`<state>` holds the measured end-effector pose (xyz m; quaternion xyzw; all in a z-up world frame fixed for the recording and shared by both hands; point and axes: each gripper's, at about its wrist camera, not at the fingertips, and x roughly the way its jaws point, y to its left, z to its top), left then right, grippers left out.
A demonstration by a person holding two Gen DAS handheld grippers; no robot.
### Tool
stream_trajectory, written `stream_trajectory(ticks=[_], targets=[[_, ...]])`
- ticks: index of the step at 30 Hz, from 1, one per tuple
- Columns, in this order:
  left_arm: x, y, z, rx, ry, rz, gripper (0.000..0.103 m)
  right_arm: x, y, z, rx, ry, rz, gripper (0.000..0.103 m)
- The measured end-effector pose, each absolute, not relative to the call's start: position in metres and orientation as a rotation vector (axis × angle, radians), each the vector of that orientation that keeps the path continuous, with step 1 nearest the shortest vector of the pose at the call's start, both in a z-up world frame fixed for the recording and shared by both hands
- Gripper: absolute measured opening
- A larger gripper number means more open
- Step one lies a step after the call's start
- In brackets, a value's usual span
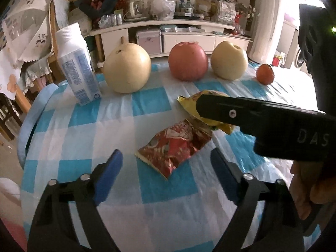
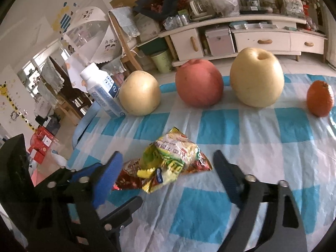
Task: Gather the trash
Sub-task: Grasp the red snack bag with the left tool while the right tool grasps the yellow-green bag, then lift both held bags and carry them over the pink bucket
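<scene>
A: How many of each on the checked tablecloth (image 2: 218,126)?

B: Two wrappers: a red wrapper (image 1: 176,145) and a yellow wrapper (image 2: 168,159), touching, the yellow one partly over the red. Two pale pears, the left pear (image 1: 127,68) and the right pear (image 2: 257,77), one red apple (image 2: 199,83) between them, one small orange fruit (image 2: 320,98) far right, one white bottle (image 1: 75,65) far left.

A: The claws?

B: Left gripper (image 1: 167,163) is spread, blue fingers either side of the red wrapper, not pressing it. Right gripper (image 2: 168,168) is spread too, the yellow wrapper lying between its fingers, untouched as far as I can see.

A: Room to move?

B: The fruit row stands at the far side, well apart from the wrappers; bare cloth lies to the right and on the near side. The table's left edge curves off just left of the bottle.
</scene>
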<state>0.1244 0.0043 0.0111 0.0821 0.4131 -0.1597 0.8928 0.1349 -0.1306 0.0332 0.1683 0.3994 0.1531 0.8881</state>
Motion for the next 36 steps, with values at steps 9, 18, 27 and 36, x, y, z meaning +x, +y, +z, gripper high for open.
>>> stream_trajectory(ticks=[9,18,27,36], targets=[[0.144,0.009,0.003,0.079,0.901,-0.353,0.073,0.145,-0.130,0.027,0.327,0.831,0.317,0.064],[0.147,0.022,0.003,0.000,0.892,-0.310,0.041,0.142,-0.124,0.027,0.288,0.841,0.337,0.057],[0.135,0.029,0.003,-0.027,0.891,-0.322,0.035,0.133,-0.111,0.029,0.204,0.851,0.336,0.050],[0.111,0.048,0.010,-0.042,0.879,-0.304,0.034,0.105,-0.106,0.030,0.167,0.840,0.332,0.047]])
